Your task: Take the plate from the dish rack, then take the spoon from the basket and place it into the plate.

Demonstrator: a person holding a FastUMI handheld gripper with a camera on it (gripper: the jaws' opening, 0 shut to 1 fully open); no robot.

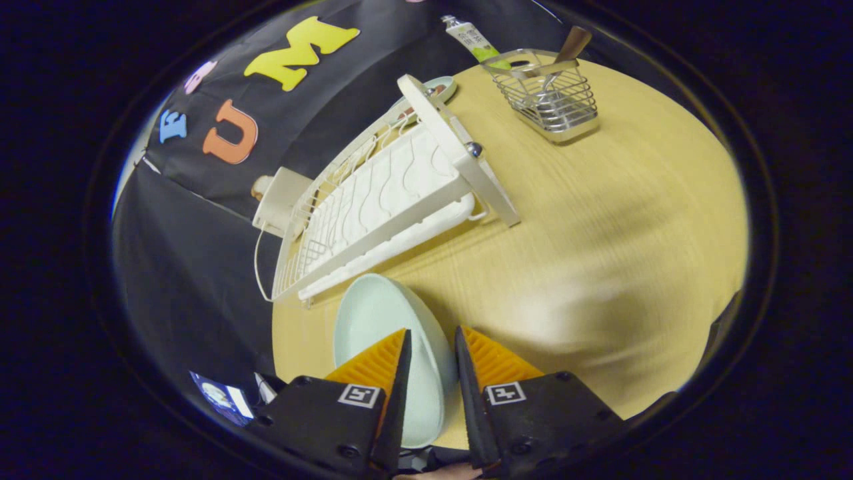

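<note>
My gripper (433, 341) is shut on the rim of a pale mint plate (376, 317), which tilts up on its edge above the wooden table (600, 233). One finger lies across the plate's inner face and the other presses on its back. Just beyond the plate stands the white dish rack (380, 200), seen at a slant. Farther off, past the rack's end, a wire basket (550, 100) holds a spoon (572, 45) whose handle sticks out of the top.
A tube (473, 39) lies by the booth wall behind the basket. A small pale dish (441, 87) sits past the rack's far end. A white box (283, 193) with a cable sits against the wall beside the rack. Bare tabletop stretches between the fingers and the basket.
</note>
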